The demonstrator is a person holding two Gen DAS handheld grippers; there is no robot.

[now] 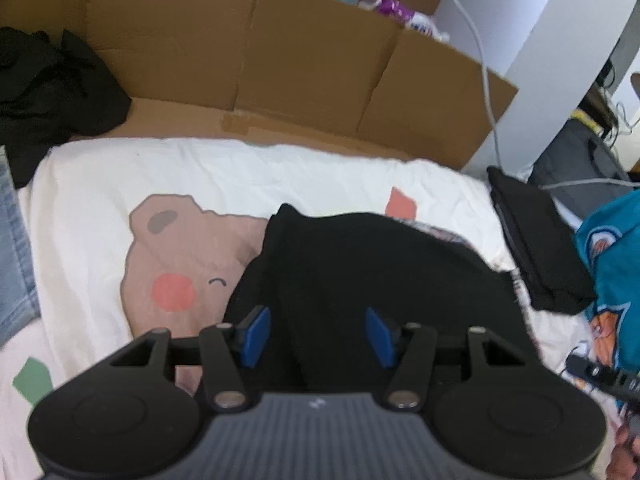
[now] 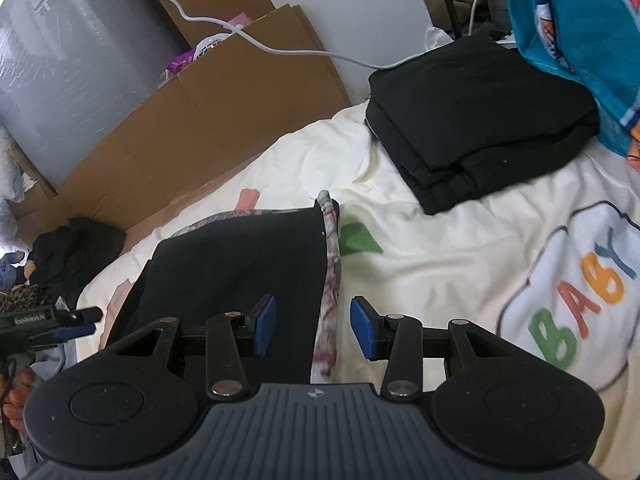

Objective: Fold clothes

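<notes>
Soft even daylight, slight motion blur, strong fisheye edge bending.

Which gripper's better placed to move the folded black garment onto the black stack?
Right, probably. The right gripper is open over the folded garment's patterned edge, the side facing the black stack. The left gripper sits over its far side.

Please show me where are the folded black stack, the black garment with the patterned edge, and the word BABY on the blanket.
folded black stack [image 2: 480, 108], right wrist view, on its flat top layer.
black garment with the patterned edge [image 2: 240, 260], right wrist view, on its black upper face.
word BABY [image 2: 580, 296], right wrist view, on the coloured letters.
</notes>
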